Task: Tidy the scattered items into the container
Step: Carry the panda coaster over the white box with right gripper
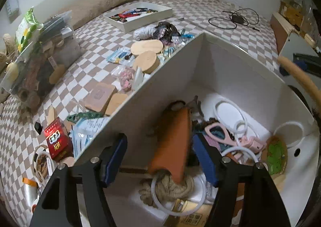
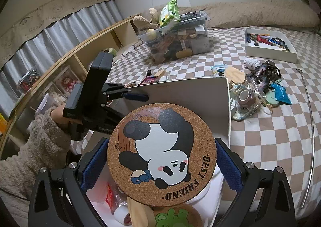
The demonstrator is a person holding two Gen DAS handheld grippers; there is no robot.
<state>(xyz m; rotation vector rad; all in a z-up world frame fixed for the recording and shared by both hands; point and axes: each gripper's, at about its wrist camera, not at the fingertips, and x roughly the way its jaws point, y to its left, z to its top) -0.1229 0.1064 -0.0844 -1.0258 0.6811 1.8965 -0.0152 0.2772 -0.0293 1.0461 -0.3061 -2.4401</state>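
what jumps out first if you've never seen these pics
The round cork coaster with an upside-down panda fills the right wrist view, clamped in the right gripper above the white box. In the left wrist view, an orange pouch sits in that cluttered box between the left gripper's open jaws.

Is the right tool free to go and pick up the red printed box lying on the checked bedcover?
Probably not yet: the right tool is shut on the round cork panda coaster, and the white container stands between it and the red box.
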